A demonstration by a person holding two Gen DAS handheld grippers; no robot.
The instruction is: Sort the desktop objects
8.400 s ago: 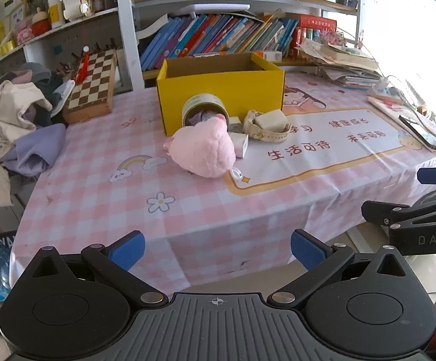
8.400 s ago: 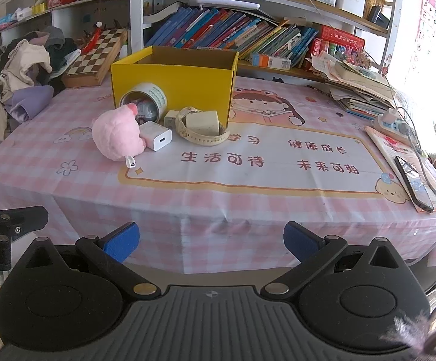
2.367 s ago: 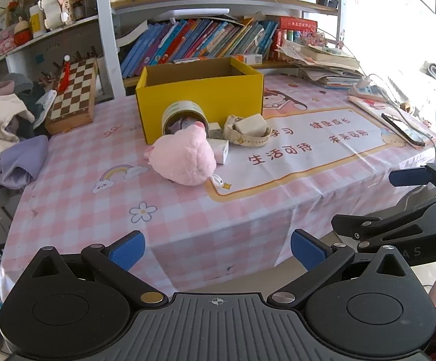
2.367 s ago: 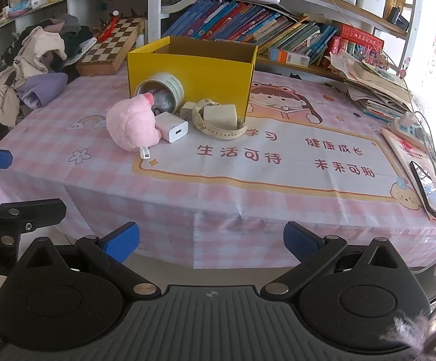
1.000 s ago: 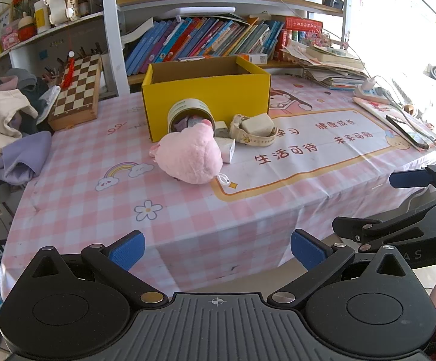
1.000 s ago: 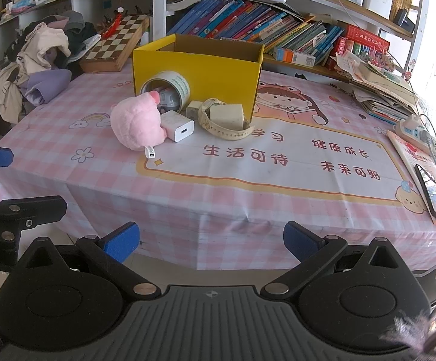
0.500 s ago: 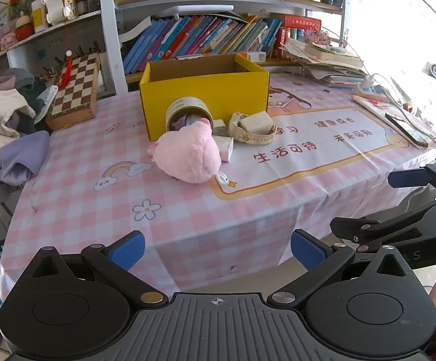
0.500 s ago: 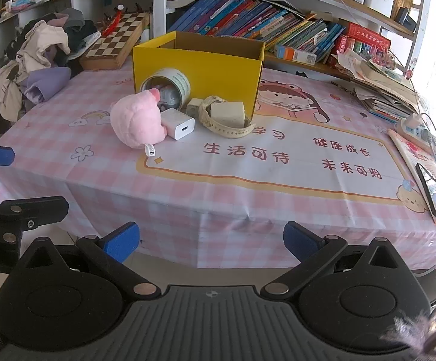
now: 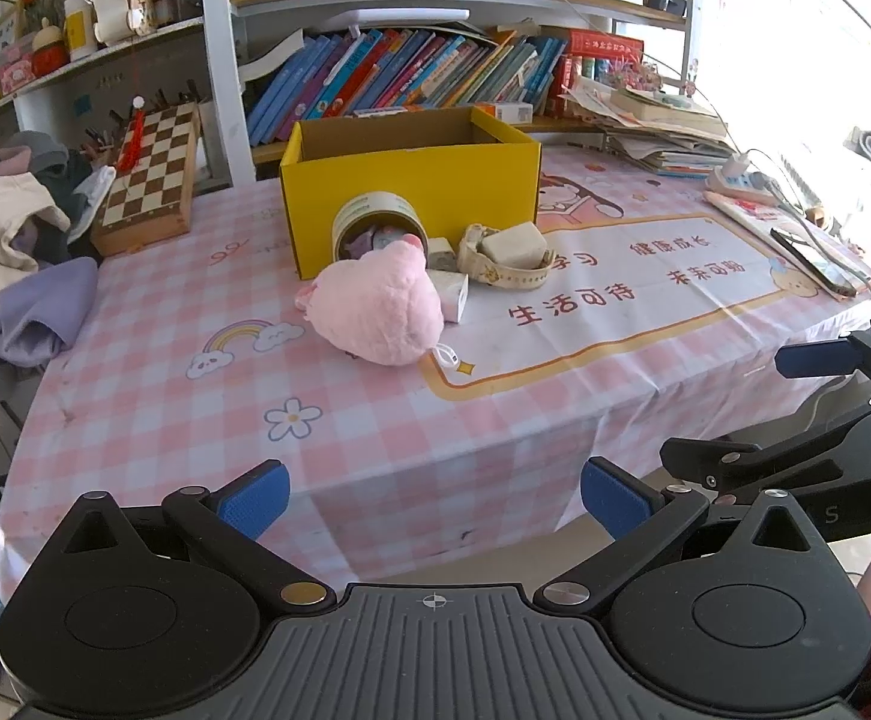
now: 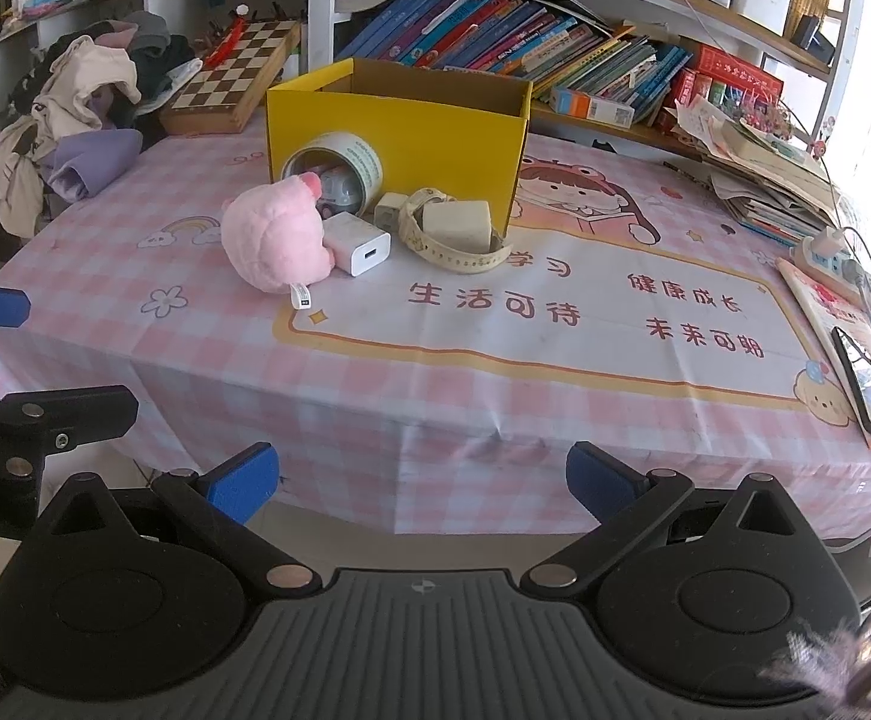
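Note:
A yellow cardboard box point(image 9: 411, 192) point(image 10: 396, 132) stands open-topped on the pink checked tablecloth point(image 9: 153, 396) point(image 10: 555, 384). In front of it lie a tipped round tin point(image 9: 375, 228) point(image 10: 339, 165), a pink plush toy point(image 9: 378, 312) point(image 10: 270, 237), a white charger point(image 9: 450, 297) point(image 10: 360, 252), a small white cube plug point(image 10: 390, 210) and a beige watch band around a pale block point(image 9: 510, 255) point(image 10: 456, 231). My left gripper point(image 9: 435, 498) and right gripper point(image 10: 420, 483) both hang open, off the table's near edge, holding nothing.
A chessboard point(image 9: 150, 174) point(image 10: 237, 75) and a heap of clothes point(image 9: 9, 252) point(image 10: 75, 114) sit at the left. Shelves of books point(image 9: 411, 75) point(image 10: 495, 27) rise behind the box. Stacked papers point(image 10: 765, 180), a power strip point(image 9: 741, 180) and a phone point(image 9: 813, 261) point(image 10: 867, 384) lie to the right.
Both grippers have edged slightly closer to the table and stayed open. Nothing on the table has moved.

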